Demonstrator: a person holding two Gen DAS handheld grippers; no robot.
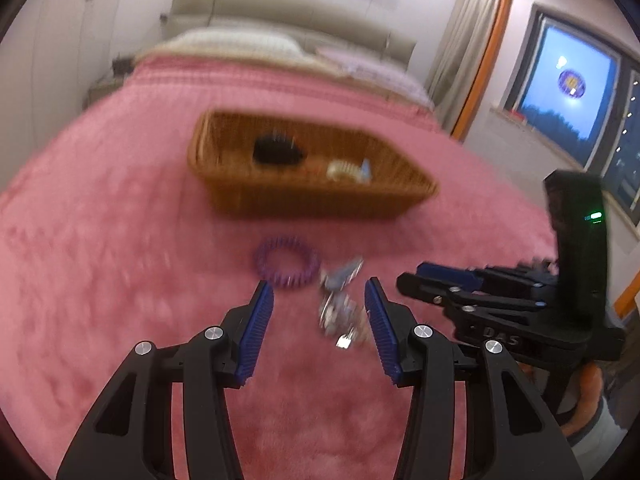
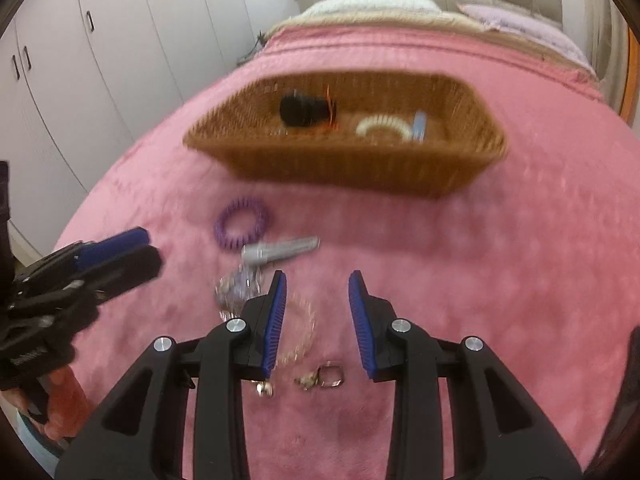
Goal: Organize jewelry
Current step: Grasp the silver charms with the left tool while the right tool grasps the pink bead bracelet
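Note:
A wicker basket (image 1: 320,196) (image 2: 360,168) sits on the pink bedspread and holds a black item (image 2: 300,110), a white coil bracelet (image 2: 384,126) and a light blue piece (image 2: 419,124). In front of it lie a purple coil bracelet (image 1: 286,261) (image 2: 242,224), a silver clip (image 2: 280,250), a clear beaded bracelet (image 2: 298,328), a ring (image 2: 331,374) and small earrings (image 2: 305,381). My left gripper (image 1: 318,292) is open and empty over a blurred silver jewelry pile (image 1: 340,308). My right gripper (image 2: 317,280) is open and empty above the beaded bracelet.
The pink bedspread (image 1: 100,260) covers the bed. Pillows (image 2: 372,4) and a headboard lie beyond the basket. White wardrobes (image 2: 100,40) stand at the left, a window (image 1: 572,84) with curtains at the right.

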